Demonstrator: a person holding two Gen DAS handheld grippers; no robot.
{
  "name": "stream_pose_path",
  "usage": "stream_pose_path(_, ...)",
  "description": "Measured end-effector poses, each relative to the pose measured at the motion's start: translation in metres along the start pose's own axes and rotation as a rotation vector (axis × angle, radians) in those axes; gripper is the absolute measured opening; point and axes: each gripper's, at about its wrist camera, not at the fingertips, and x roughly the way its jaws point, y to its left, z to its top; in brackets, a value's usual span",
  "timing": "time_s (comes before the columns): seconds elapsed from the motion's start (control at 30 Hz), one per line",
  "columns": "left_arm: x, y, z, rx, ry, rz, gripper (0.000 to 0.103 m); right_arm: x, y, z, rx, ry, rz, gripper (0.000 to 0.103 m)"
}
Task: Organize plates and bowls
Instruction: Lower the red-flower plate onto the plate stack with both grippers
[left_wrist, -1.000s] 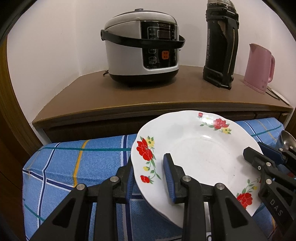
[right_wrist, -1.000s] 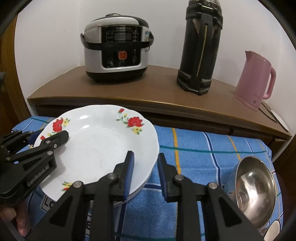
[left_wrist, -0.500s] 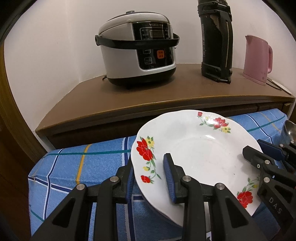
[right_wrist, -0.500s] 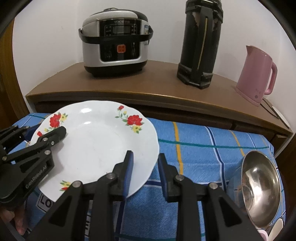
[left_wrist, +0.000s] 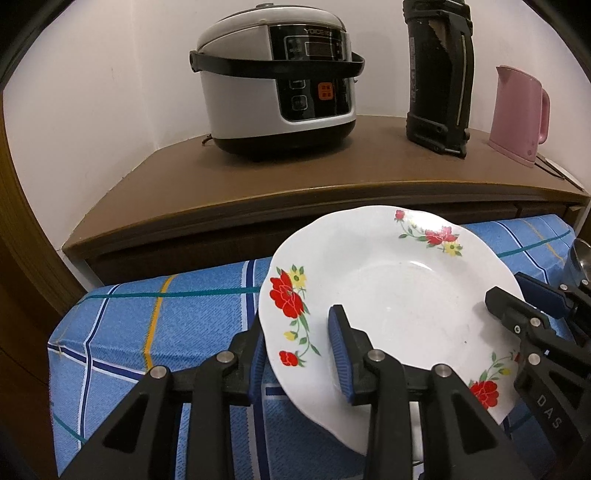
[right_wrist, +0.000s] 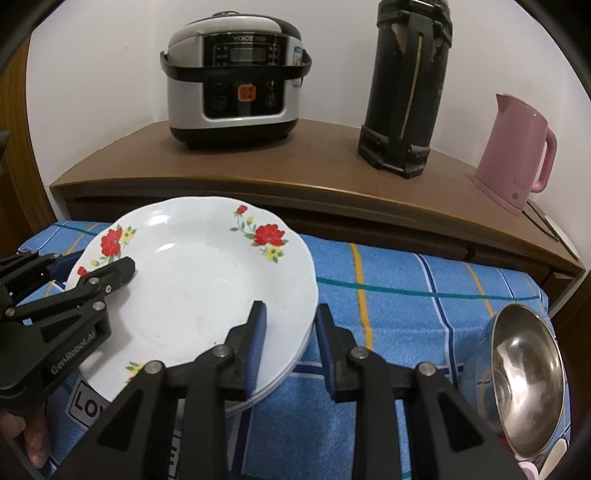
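A: Where is the plate (left_wrist: 391, 291)?

B: Over the blue checked cloth (left_wrist: 155, 332), toward its back edge, in front of the wooden bench (left_wrist: 295, 173). It is white with red flowers on the rim. The right wrist view shows more plate rims (right_wrist: 284, 376) directly under it, so it sits atop a stack or just above one; which cannot be told.

A: What holds it?

B: Both grippers. The left gripper (left_wrist: 297, 345) straddles the plate's left rim, one blue pad under the rim and the other on the upper face. Its jaws are clamped on the plate.

A: And the right gripper (right_wrist: 288, 341)?

B: It straddles the right rim the same way, left pad on the upper face and right pad outside the edge. The pads look close on the rim, though whether the outer one touches cannot be told from either view.

A: What else lies on the cloth?

B: A steel bowl (right_wrist: 524, 380) near the right edge, tipped on its side with the opening facing the camera, well apart from the plate.

A: And on the bench?

B: A rice cooker (left_wrist: 277, 81) at the back left, a tall black flask (left_wrist: 437, 74) to its right, and a pink kettle (left_wrist: 519, 114) toward the right end. All three stand upright and apart from one another.
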Motion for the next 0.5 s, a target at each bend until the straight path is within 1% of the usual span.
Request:
stream_pose_path(0.17,-0.0002,0.0004,0.0,0.001,-0.001,0.001,0.036,0.0013,0.0004,0.0003,-0.007,-0.001,-0.005,0.027)
stream_pose_path(0.33,0.0004,0.002,0.0,-0.006,0.004,-0.007,0.036,0.0004,0.0076,-0.0008,-0.046,-0.008,-0.042,0.027)
stream_pose_path(0.5,0.001,0.0021,0.0002,-0.005,0.002,-0.005,0.036,0.0012,0.006,0.0002,-0.05,-0.006,-0.039,0.028)
